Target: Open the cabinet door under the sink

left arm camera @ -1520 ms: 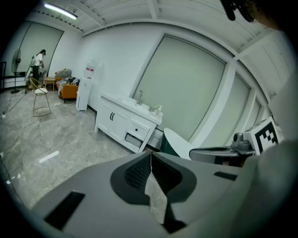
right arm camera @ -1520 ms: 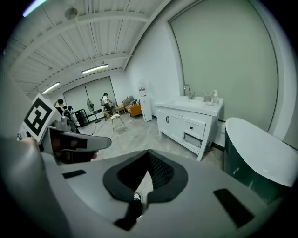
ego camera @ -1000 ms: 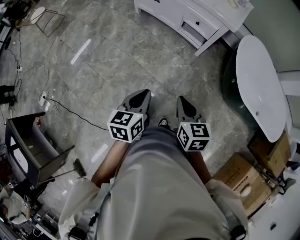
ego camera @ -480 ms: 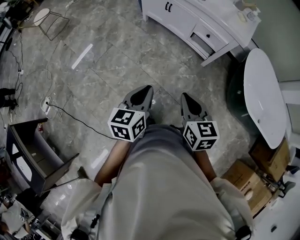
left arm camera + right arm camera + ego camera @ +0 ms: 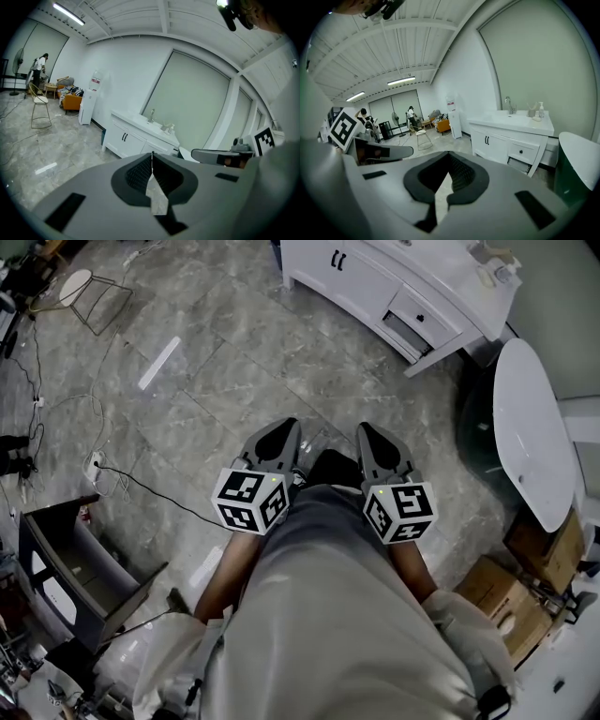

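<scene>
Grey marble floor lies under you. The sink cabinet stands well ahead of your left gripper and right gripper, whose jaws are pressed together and empty.

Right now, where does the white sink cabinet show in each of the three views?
Head view: sink cabinet at the top, right of centre.
Left gripper view: cabinet at mid-height, left of centre.
Right gripper view: cabinet right of centre, at mid-height.
Shared landmark: the pair of black door handles on its front.
</scene>
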{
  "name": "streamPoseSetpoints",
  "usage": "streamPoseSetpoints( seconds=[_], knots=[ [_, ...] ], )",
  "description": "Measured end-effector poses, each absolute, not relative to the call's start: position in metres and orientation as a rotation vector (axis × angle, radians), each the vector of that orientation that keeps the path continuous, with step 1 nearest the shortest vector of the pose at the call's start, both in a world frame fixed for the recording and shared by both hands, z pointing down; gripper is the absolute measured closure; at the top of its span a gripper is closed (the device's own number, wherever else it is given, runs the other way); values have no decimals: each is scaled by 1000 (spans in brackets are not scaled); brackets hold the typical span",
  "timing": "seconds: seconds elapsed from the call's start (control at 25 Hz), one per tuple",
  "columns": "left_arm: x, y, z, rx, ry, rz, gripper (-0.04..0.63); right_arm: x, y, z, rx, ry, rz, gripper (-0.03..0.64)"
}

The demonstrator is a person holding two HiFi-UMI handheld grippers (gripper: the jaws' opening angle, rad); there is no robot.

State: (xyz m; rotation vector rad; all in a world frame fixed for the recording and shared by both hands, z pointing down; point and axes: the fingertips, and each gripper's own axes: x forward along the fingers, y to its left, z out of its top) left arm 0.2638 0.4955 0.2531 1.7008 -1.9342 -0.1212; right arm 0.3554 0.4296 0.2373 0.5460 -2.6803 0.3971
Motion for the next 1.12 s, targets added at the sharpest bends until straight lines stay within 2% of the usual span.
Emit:
streamPoseSetpoints(
  seconds=[0.4, 0.8, 1.12],
  knots=[
    [210, 455, 271, 1646, -1936, -100, 597, 302, 377, 261, 517, -2678, 463, 609],
    [124, 350, 259, 1636, -1914, -140, 597, 222, 263, 274, 618, -2598, 434, 611],
    [77, 267, 257, 1629, -1968, 23, 597, 169, 183, 284, 526, -2579, 533, 609]
  ],
)
